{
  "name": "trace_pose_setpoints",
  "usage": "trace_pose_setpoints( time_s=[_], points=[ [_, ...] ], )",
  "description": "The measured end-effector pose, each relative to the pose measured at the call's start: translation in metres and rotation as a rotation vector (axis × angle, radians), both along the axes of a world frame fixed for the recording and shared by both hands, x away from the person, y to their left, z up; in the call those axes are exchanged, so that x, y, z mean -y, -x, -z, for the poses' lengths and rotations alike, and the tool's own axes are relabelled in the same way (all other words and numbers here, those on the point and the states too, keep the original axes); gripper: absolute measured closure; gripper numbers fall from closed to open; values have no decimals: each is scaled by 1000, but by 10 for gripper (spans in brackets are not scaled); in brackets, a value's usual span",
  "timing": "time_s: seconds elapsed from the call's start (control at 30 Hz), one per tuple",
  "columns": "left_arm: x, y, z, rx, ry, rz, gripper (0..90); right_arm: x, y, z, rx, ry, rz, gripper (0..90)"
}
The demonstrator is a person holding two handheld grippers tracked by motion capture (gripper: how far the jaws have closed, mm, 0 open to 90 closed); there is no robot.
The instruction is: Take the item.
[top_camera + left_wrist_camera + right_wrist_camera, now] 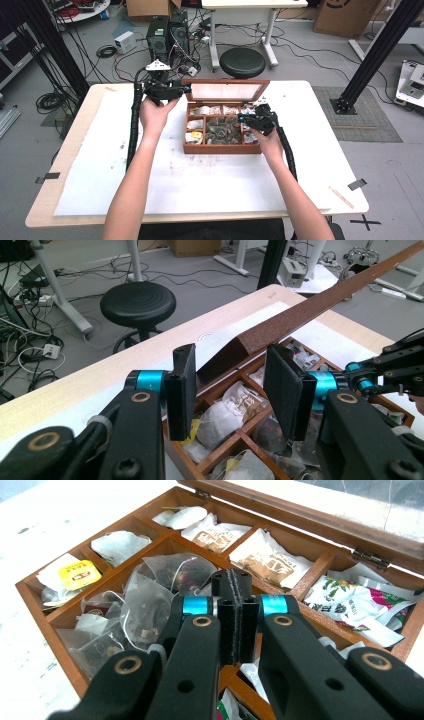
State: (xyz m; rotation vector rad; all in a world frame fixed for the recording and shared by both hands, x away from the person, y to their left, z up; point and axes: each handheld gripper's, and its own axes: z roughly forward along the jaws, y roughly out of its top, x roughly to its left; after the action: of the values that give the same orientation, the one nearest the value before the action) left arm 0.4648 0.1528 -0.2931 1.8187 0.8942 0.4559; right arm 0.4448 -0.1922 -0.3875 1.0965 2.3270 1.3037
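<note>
Overall, one box (222, 148), two grippers (172, 92) (256, 120).

I'm looking over a pale wooden table (320, 150) with a white sheet (200, 185) covering most of its top, standing on a grey floor (310, 65). Behind it a black round stool (242, 61) is sitting before a white desk (240, 4), and cables (105, 50) are trailing across the floor around two dark computer towers (167, 32). Cardboard boxes (345, 15) are resting along the far side, black frame posts (380, 50) are rising at both sides, and even light is falling overall.
</note>
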Motion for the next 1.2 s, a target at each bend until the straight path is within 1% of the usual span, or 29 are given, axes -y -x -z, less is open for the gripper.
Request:
trace_pose_setpoints(
  time_s=[0.47,0.6,0.7,0.93,1.07,1.2],
  points=[
    [0,0,0,-1,7,-4,567,-2,11,-16,44,-28,-29,900],
    [0,-1,0,-2,8,-4,567,-4,14,-20,59,-34,-50,900],
    [-1,-1,0,-5,12,-3,569,-6,17,-23,61,-41,-61,900],
    [-1,-2,-1,-6,13,-8,571,-12,28,-31,73,-50,-105,900],
    [0,-2,-1,-6,5,-8,572,-14,33,-35,73,-74,-133,900],
    [0,-2,-2,-8,7,-8,572,-17,39,-39,71,-97,-161,900]
  ],
)
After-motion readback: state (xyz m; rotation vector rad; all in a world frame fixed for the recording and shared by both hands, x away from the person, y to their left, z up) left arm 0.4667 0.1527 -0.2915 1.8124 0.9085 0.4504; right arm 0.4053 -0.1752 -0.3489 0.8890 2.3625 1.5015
